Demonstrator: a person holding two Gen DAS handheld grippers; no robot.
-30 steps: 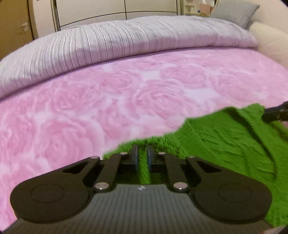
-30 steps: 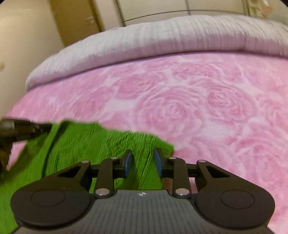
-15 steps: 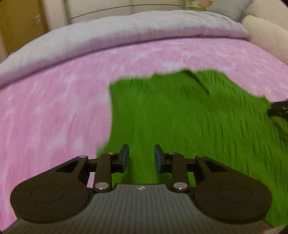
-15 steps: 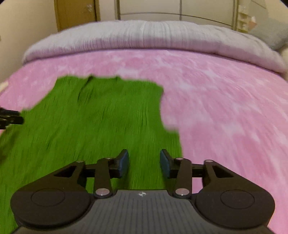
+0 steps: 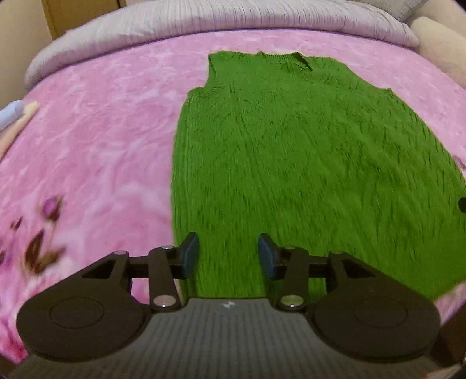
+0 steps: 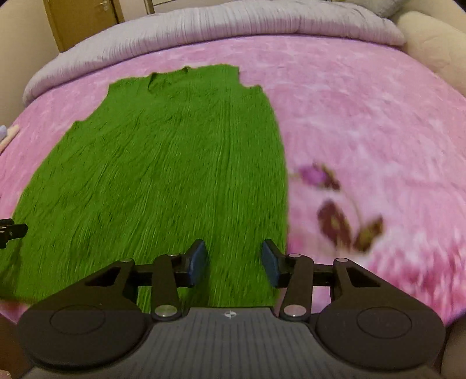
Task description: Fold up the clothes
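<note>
A green knitted sleeveless top (image 5: 305, 163) lies spread flat on the pink bed, its neckline at the far end and its hem toward me. My left gripper (image 5: 228, 258) is open above the hem near the garment's left edge, with nothing between its fingers. In the right wrist view the same green top (image 6: 163, 175) fills the left half. My right gripper (image 6: 234, 262) is open over the hem near the garment's right edge, holding nothing. The tip of the left gripper shows at the far left edge (image 6: 11, 231).
The pink rose-patterned blanket (image 5: 96, 140) covers the bed, with dark flower prints near its front (image 6: 343, 221). A grey striped duvet (image 6: 227, 29) is bunched along the far side. A cream cushion (image 6: 434, 49) sits far right; a wooden door (image 6: 81, 20) stands behind.
The left gripper, shut on the garment a second ago, has let go. Both grippers opened wider and drew back toward the hem. The top now lies spread flat.
</note>
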